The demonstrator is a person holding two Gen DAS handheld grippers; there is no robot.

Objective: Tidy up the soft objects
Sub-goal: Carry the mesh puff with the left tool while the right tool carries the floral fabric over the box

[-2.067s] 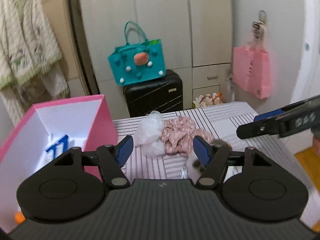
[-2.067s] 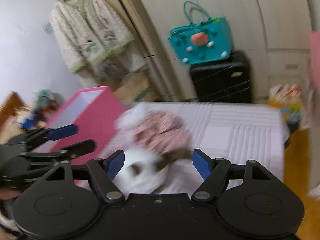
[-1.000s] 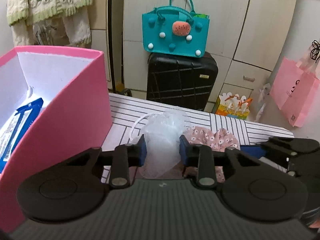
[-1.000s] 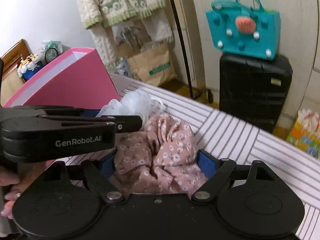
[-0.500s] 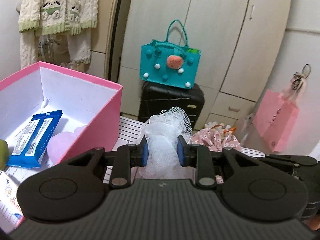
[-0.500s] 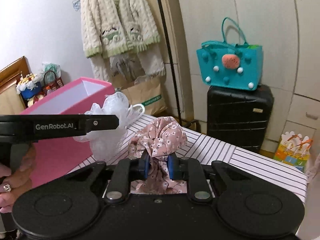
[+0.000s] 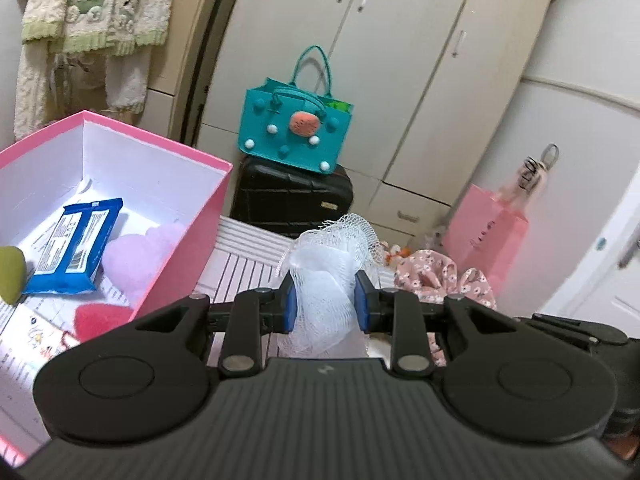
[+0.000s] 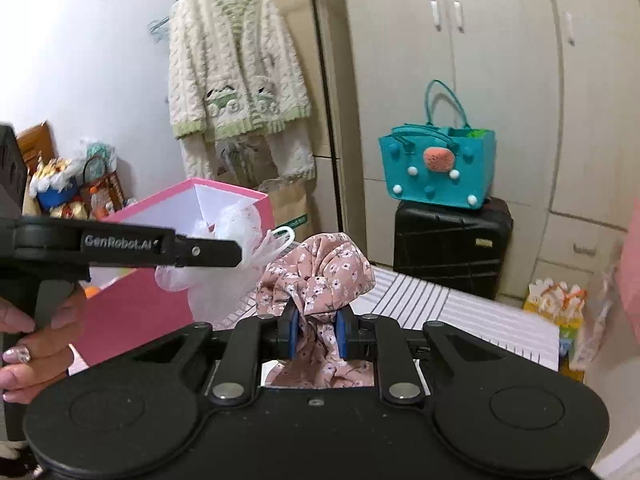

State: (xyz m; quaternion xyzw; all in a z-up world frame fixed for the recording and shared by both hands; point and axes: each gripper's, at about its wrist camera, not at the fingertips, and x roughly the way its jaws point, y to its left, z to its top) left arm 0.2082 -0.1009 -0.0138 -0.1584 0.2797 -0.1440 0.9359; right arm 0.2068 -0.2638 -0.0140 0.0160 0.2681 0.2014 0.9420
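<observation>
My left gripper [image 7: 322,303] is shut on a white mesh bath puff [image 7: 332,264] and holds it in the air just right of the open pink box [image 7: 196,240]. The puff [image 8: 236,236] and the left gripper [image 8: 208,251] also show in the right wrist view, beside the box [image 8: 136,308]. My right gripper [image 8: 316,334] is shut on a pink floral fabric bundle [image 8: 320,272], lifted above the striped table [image 8: 460,312]. The bundle [image 7: 440,276] shows at the right in the left wrist view.
The box holds a blue wipes pack [image 7: 76,248], a lilac soft piece [image 7: 140,256], a red one [image 7: 100,318] and a green one [image 7: 10,276]. Behind the table stand a black suitcase [image 7: 292,196] with a teal bag [image 7: 296,132], cupboards and a pink bag [image 7: 484,232].
Both grippers closed on their items on the table and lifted them. The left one has carried the puff up and toward the box; the right one has risen with the floral bundle.
</observation>
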